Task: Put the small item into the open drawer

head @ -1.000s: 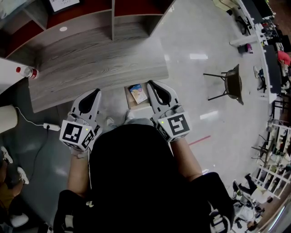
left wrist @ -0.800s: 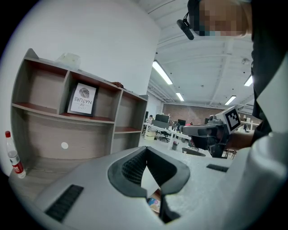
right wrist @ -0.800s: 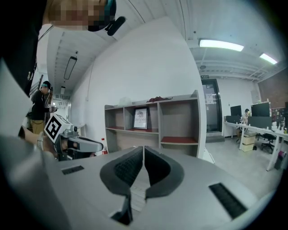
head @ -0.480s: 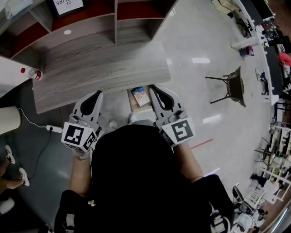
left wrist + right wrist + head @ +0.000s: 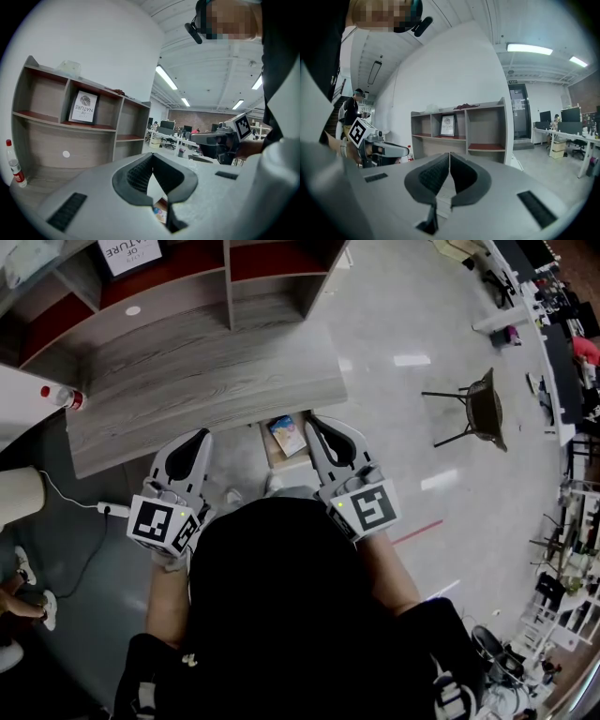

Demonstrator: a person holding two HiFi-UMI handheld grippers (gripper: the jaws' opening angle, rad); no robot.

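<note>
A grey wood-grain worktop runs across the top of the head view. A shelf unit with red-lined compartments stands along its back edge. A framed sign leans in one compartment, and a small white disc lies on the wood below it.

Under the worktop's front edge a wooden drawer stands open. The small item, flat and brightly printed, lies inside it.

The left gripper and the right gripper are held on either side of the drawer, level with each other and pointing toward the worktop. Each has its jaws closed with the tips together, and neither holds anything.

At the left, a bottle with a red cap stands on a white surface. Below it a white cable trails over the dark floor. To the right the pale floor shines under ceiling lights. A dark chair stands alone on it, and crowded desks line the far edge.
</note>
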